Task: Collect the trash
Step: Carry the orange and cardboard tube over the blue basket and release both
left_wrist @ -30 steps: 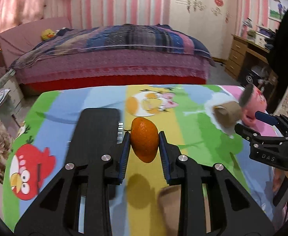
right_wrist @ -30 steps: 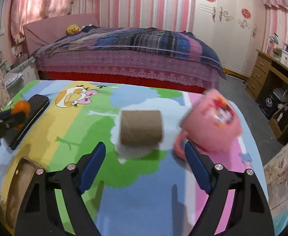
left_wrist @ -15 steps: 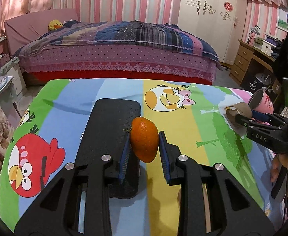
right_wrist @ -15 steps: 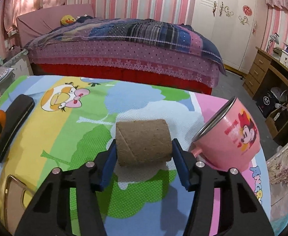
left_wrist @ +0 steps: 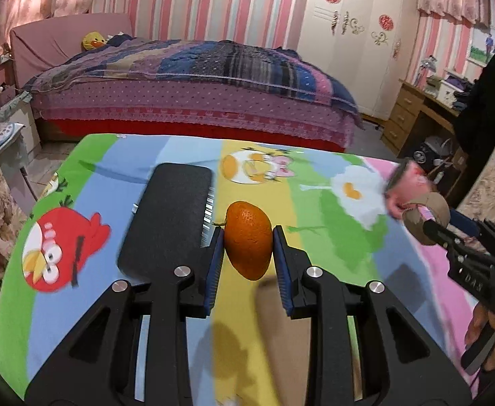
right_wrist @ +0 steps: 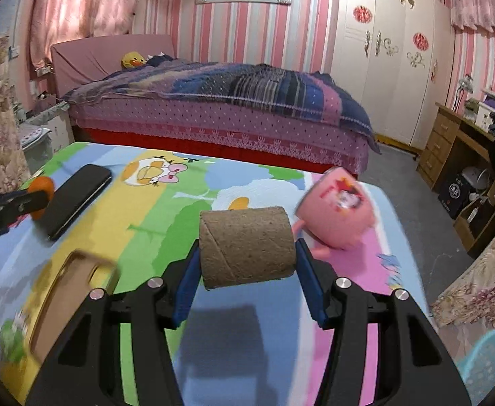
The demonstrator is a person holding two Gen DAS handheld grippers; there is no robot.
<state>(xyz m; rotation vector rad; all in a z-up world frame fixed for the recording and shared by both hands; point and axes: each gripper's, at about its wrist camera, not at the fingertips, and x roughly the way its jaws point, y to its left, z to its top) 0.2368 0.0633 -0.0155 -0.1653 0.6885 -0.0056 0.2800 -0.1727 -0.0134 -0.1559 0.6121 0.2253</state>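
An orange mandarin [left_wrist: 248, 240] hangs above the cartoon tablecloth [left_wrist: 78, 203], with my left gripper [left_wrist: 248, 233] shut on it from both sides. A brown cardboard tube [right_wrist: 247, 245] lies crosswise between the blue pads of my right gripper [right_wrist: 247, 248], which is shut on its two ends and holds it off the cloth. In the left wrist view the right gripper [left_wrist: 450, 233] and the cardboard tube [left_wrist: 426, 216] are at the far right. The right wrist view has the mandarin [right_wrist: 43, 189] at its left edge.
A black phone [left_wrist: 169, 216] lies left of the mandarin. A pink mug [right_wrist: 338, 216] lies tipped just right of the tube. A tan phone case [right_wrist: 71, 304] lies near the front left. A light blue basket [right_wrist: 487, 365] stands off the table's right side. A bed is beyond the table.
My right gripper went from open around the tube to shut on its ends, then lifted it off the cloth. The left gripper shifted a little with the mandarin still held.
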